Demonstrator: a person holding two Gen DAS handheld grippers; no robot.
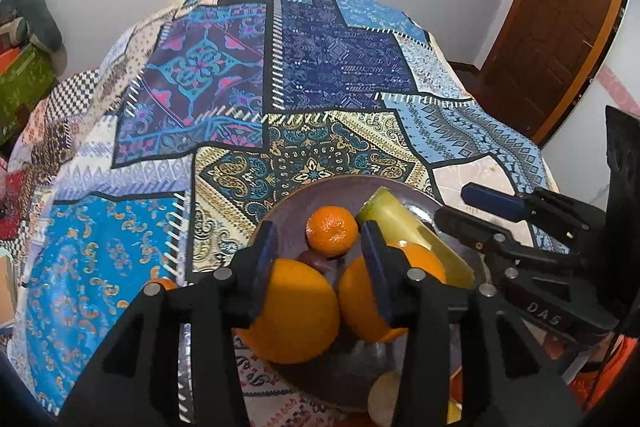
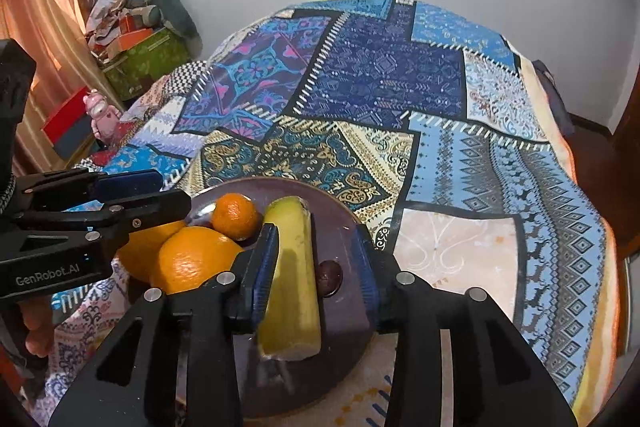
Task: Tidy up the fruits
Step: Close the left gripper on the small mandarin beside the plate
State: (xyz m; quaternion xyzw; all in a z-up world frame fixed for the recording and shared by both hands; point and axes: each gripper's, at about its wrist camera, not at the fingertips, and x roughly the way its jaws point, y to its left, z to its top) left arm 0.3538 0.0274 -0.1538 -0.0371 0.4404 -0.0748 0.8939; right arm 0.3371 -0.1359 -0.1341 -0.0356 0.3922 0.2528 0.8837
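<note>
On the round purple-grey plate near the close edge of the table, all the fruits lie together: two big oranges, one small mandarin, a long yellow-green melon slice and a small dark brown fruit.

My left gripper is spread open above the two big oranges. Its left finger is in front of the nearer big orange and its right finger is in front of the second big orange; it holds nothing. My right gripper is also spread open and empty, with the melon slice between its fingers.

I think the danger is this: the fruits touch each other, so a closing finger can push a neighbour, and a round orange may roll off the plate onto the patchwork tablecloth. The melon slice looks soft and could be crushed or slip out. Also my two grippers are close and could hit one another.

Both grippers point forward and downward, tilted toward the plate.
</note>
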